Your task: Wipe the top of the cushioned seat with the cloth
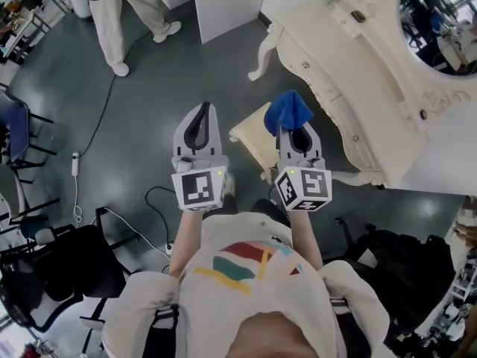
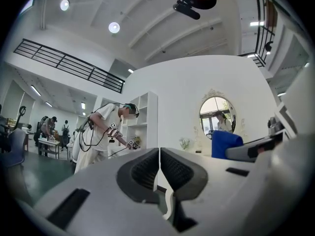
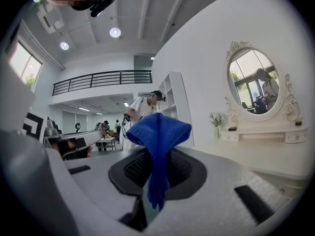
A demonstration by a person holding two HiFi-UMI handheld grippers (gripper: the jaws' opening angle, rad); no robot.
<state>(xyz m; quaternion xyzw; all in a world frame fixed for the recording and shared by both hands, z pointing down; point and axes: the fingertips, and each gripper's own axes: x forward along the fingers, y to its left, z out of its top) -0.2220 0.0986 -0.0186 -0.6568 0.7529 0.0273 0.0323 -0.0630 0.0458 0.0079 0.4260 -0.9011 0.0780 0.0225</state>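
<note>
A blue cloth (image 1: 288,111) is pinched in my right gripper (image 1: 297,130), bunched above the jaw tips; in the right gripper view the blue cloth (image 3: 158,146) hangs between the shut jaws. The cushioned seat (image 1: 254,141), cream with carved legs, stands on the floor just beneath and partly hidden behind that gripper. My left gripper (image 1: 200,122) is held beside it to the left, jaws shut with nothing between them, as the left gripper (image 2: 159,167) shows in its own view. Both grippers point level, above the seat.
A cream dressing table (image 1: 358,73) with an oval mirror (image 1: 441,22) fills the right. A person in white (image 1: 123,13) stands at the upper left. Cables (image 1: 104,118) trail over the dark floor, and black chairs (image 1: 52,267) sit at the lower left.
</note>
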